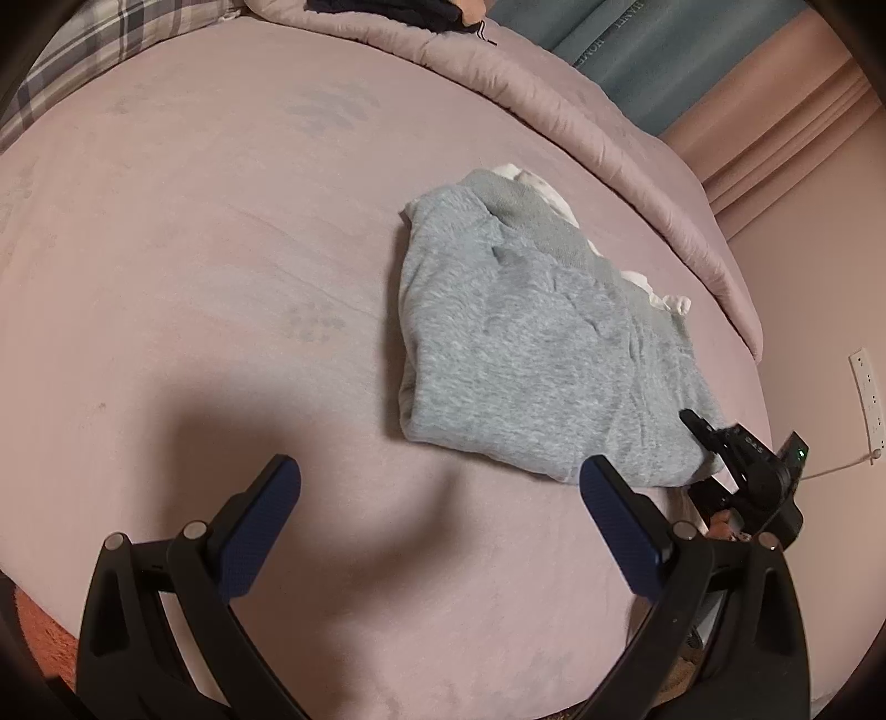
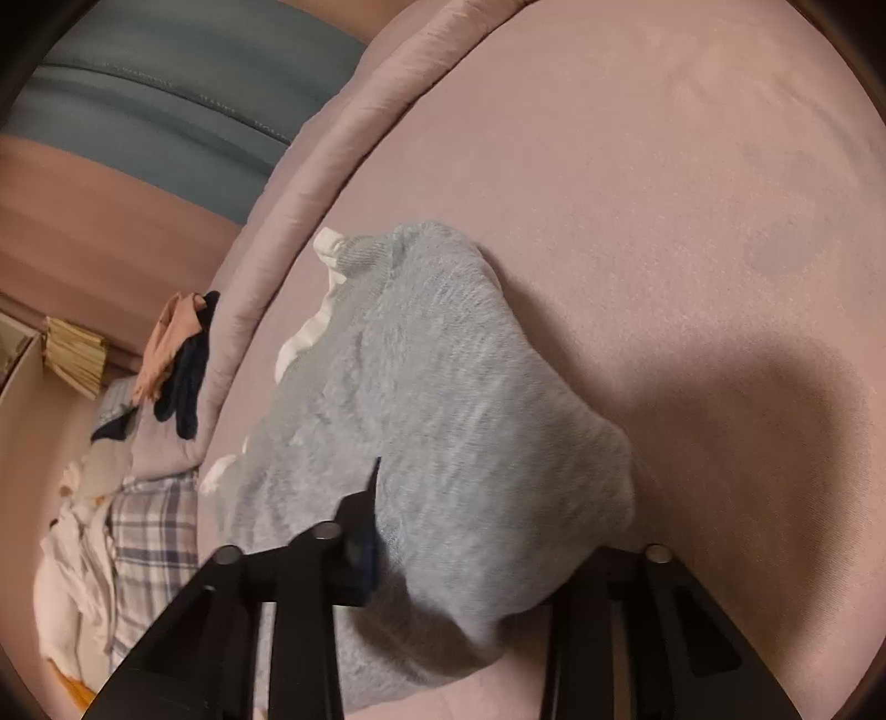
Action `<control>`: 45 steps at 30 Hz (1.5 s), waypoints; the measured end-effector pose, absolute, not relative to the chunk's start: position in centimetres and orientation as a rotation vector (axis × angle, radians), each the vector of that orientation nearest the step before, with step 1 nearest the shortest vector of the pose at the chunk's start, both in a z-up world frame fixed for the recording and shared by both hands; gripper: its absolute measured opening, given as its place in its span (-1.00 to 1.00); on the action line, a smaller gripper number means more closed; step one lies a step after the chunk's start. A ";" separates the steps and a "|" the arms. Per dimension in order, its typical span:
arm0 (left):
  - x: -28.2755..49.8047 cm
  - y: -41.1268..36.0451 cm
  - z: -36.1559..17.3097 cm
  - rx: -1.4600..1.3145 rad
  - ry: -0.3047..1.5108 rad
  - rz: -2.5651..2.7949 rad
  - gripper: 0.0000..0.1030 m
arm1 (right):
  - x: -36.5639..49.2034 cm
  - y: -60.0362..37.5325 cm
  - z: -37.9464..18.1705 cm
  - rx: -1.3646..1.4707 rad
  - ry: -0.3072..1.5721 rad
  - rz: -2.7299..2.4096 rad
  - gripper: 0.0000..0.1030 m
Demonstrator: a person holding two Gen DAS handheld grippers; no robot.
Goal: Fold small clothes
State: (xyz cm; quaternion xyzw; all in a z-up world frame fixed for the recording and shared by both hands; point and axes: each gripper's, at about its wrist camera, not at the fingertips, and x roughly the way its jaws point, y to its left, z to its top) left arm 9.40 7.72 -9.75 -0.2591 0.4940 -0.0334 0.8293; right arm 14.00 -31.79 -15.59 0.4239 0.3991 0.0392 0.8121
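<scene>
A folded grey fleece garment lies on the pink bed cover, with white fabric showing along its far edge. My left gripper hovers open just in front of the garment's near edge, nothing between its blue pads. My right gripper grips the garment's near right corner. In the right wrist view the grey garment fills the space between the fingers of the right gripper. One blue-padded finger presses on the cloth and the other is hidden under it.
A rolled pink quilt runs along the bed's far edge. A plaid pillow sits at the far left and dark clothes at the top. A wall outlet is at the right. More clothes lie beyond the quilt.
</scene>
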 end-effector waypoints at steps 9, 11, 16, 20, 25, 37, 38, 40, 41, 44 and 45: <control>8.8 8.3 -9.2 -0.556 1.037 -0.069 0.96 | 10.4 -33.6 -13.5 0.913 0.803 0.081 -0.48; 8.7 8.1 -9.2 -0.556 1.038 -0.079 0.96 | 9.8 -34.3 -13.0 0.891 0.794 0.039 -0.49; 8.7 7.5 -9.2 -0.545 1.036 -0.103 0.96 | 8.2 -35.7 -11.4 0.824 0.758 -0.021 -0.49; 8.8 7.3 -9.2 -0.528 1.040 -0.104 0.96 | 8.1 -35.3 -10.0 0.708 0.735 -0.075 -0.49; 8.7 7.3 -9.3 -0.531 1.045 -0.114 0.96 | 9.1 -33.0 -8.8 0.570 0.717 -0.127 -0.49; 8.3 6.9 -8.8 -0.523 1.033 -0.106 0.96 | 9.9 -28.3 -5.3 0.291 0.634 -0.118 -0.49; 8.3 6.8 -8.7 -0.520 1.033 -0.105 0.96 | 10.0 -27.9 -5.0 0.271 0.628 -0.114 -0.49; 8.3 6.7 -8.7 -0.511 1.032 -0.102 0.96 | 9.9 -27.3 -4.7 0.246 0.618 -0.105 -0.49; 8.3 6.7 -8.7 -0.507 1.032 -0.100 0.96 | 10.0 -26.9 -4.4 0.223 0.614 -0.099 -0.49; 8.3 6.6 -8.6 -0.495 1.028 -0.095 0.96 | 9.9 -25.7 -3.7 0.164 0.600 -0.079 -0.49; 8.2 6.6 -8.6 -0.495 1.028 -0.095 0.96 | 9.9 -25.3 -3.6 0.147 0.598 -0.070 -0.49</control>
